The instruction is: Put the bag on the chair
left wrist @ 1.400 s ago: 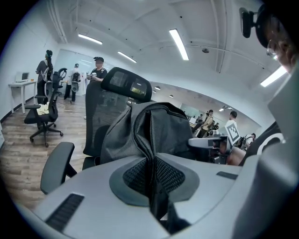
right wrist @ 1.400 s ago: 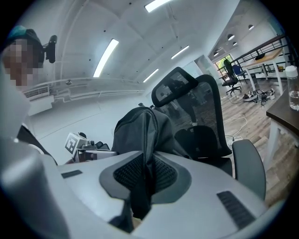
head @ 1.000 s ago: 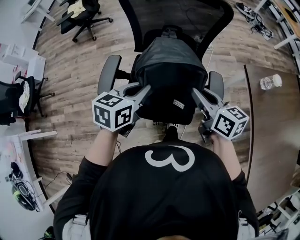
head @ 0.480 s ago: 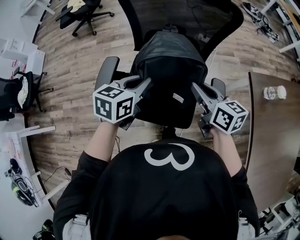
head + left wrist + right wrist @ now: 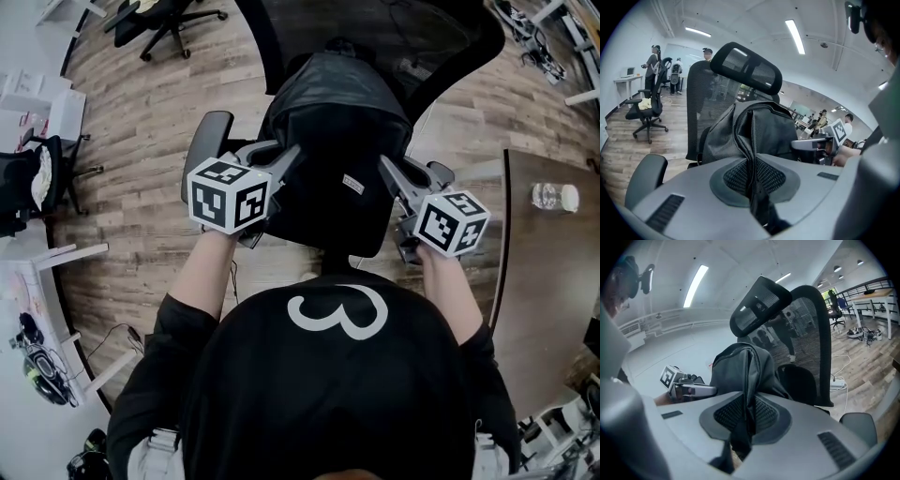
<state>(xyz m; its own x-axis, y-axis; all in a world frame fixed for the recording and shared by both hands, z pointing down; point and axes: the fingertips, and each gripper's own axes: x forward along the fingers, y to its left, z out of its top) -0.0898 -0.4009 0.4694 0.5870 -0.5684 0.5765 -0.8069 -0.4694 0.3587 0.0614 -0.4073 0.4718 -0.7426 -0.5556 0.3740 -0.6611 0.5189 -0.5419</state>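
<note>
Pinching a fold of dark fabric on either flank, the left tool (image 5: pixel 284 161) and the right tool (image 5: pixel 386 174) hold the bag (image 5: pixel 337 112) between them. In the left gripper view the jaws are pressed nearly together, with a ridge of the bag's material running up from between the ribbed pads (image 5: pixel 771 174). The right gripper view shows the same thing: jaws drawn close on a dark seam of the bag, with only that fabric in the gap.

The bag sits just ahead of both tools, upright and slouched. Its top lies close to the mesh back of the chair (image 5: pixel 441 47), which rises directly beyond it. From the head view the bag lies over the seat, between the two armrests. The left armrest (image 5: pixel 204 145) is just outside the left tool, and the right armrest shows beside the right tool. No view shows whether the bag's base rests on the seat.

Well off to the right of the right tool stands a dark counter (image 5: pixel 544 281) with a water bottle (image 5: pixel 553 197) lying on it. Far out to the left of the left tool, another office chair (image 5: pixel 159 17) stands on the wooden floor (image 5: pixel 131 234).
</note>
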